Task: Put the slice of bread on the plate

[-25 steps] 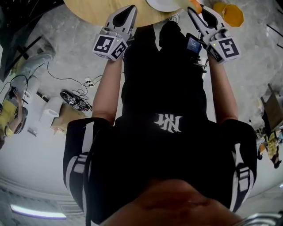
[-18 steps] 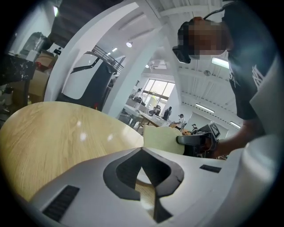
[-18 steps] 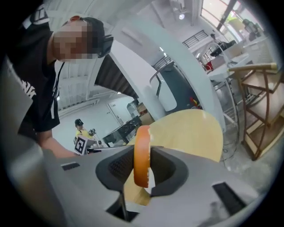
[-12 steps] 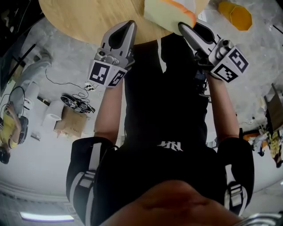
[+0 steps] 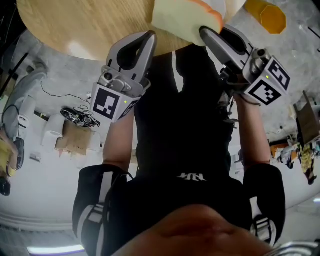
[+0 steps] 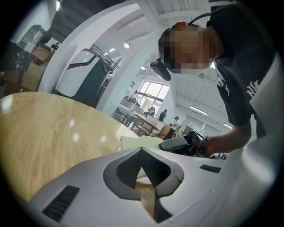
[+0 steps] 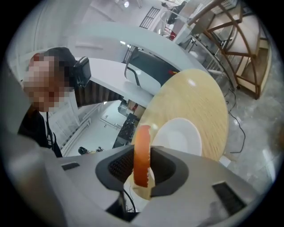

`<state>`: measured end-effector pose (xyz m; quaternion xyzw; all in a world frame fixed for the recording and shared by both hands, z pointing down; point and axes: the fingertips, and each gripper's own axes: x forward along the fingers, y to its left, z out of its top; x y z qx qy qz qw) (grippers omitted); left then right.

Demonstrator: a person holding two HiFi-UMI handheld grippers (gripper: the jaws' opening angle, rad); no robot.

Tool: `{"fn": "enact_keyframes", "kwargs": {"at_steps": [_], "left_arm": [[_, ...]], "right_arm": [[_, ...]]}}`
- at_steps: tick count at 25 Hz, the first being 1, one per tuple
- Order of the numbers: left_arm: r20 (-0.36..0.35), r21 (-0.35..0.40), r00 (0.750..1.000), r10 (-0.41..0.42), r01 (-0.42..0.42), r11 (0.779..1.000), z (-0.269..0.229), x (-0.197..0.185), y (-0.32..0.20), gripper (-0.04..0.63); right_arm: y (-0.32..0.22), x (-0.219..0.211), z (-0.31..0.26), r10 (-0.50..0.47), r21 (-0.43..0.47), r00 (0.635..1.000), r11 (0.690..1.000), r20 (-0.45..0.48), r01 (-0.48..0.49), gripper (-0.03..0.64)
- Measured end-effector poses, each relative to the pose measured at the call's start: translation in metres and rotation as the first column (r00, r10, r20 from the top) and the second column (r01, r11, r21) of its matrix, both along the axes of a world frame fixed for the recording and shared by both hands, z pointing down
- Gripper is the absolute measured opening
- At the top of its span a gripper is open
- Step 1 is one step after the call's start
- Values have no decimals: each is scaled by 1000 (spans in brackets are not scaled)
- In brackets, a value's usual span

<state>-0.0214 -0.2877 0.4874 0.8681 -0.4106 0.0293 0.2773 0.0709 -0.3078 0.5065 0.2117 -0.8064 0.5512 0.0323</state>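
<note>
The slice of bread (image 5: 185,17), pale with an orange-brown crust, hangs over the near edge of the round wooden table (image 5: 75,25). My right gripper (image 5: 204,31) is shut on its edge. In the right gripper view the bread (image 7: 142,146) stands edge-on between the jaws of the right gripper (image 7: 142,166), with the white plate (image 7: 179,135) on the table just beyond. My left gripper (image 5: 150,35) hovers at the table edge to the bread's left, shut with nothing in it. The left gripper view shows its tips (image 6: 143,153) together and the bread (image 6: 140,142) beyond them.
A yellow-orange container (image 5: 267,15) sits on the floor to the right of the table. Cables and a power strip (image 5: 77,115), a cardboard box (image 5: 72,137) and paper rolls (image 5: 52,125) lie on the floor at the left. The person's body fills the middle.
The right gripper has rolled and come lower, bringing the bread slice fully into the head view, where it now covers the plate. The left gripper has hardly moved relative to the table.
</note>
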Motion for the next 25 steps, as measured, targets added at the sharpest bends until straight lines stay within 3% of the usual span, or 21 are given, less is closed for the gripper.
{"fn": "enact_keyframes", "kwargs": {"at_steps": [15, 21, 25], "left_arm": [[21, 16, 998, 59, -59, 998, -9, 8, 7, 9], [22, 9, 997, 67, -67, 998, -8, 10, 10, 9], [23, 16, 997, 69, -69, 997, -12, 10, 9, 9]], "right_arm": [[-6, 18, 14, -19, 74, 966, 996, -260, 39, 158], [-12, 25, 19, -25, 165, 918, 981, -397, 98, 186], [-15, 31, 26, -46, 235, 850, 952, -525, 196, 202]]}}
